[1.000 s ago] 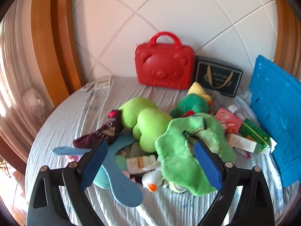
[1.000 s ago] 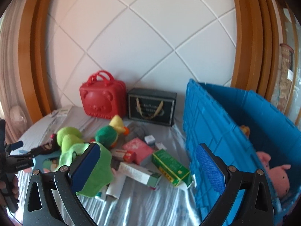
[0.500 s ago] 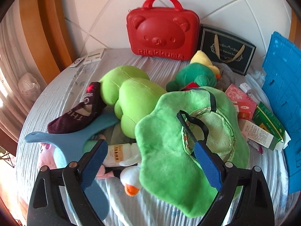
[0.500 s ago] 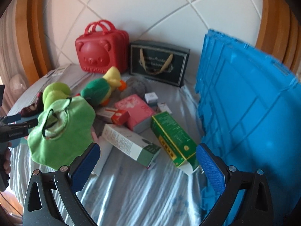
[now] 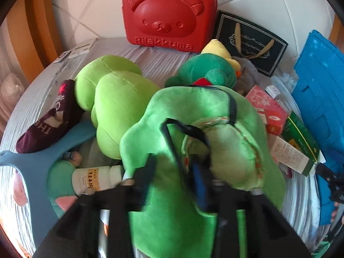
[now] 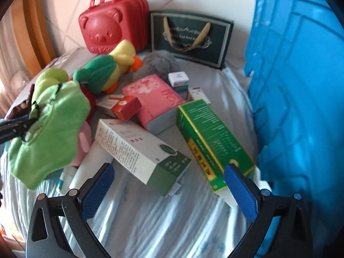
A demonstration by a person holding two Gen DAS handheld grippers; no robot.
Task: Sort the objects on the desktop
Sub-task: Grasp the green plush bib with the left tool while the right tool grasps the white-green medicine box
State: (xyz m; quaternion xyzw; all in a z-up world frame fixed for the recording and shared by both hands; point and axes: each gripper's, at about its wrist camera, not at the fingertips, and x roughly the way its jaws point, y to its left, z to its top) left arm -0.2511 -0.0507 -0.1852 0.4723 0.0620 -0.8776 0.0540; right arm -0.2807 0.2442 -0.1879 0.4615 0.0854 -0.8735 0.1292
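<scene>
Left tongs (image 5: 175, 172) now clamped on the green plush hat (image 5: 202, 142); they were spread wide half a second ago. Hat sits lifted over the toy pile on the bed. Right tongs (image 6: 169, 185) still open, nearer the green-white box (image 6: 139, 148). Blue crate (image 6: 301, 99) beyond.

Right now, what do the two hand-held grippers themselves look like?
The right hand-held gripper has a black frame with cut-out openings, silver pivot screws, and two fingers faced with blue, finely knurled pads. The left hand-held gripper looks the same, black with blue pads, but is blurred. No cables or sleeves show.
</scene>
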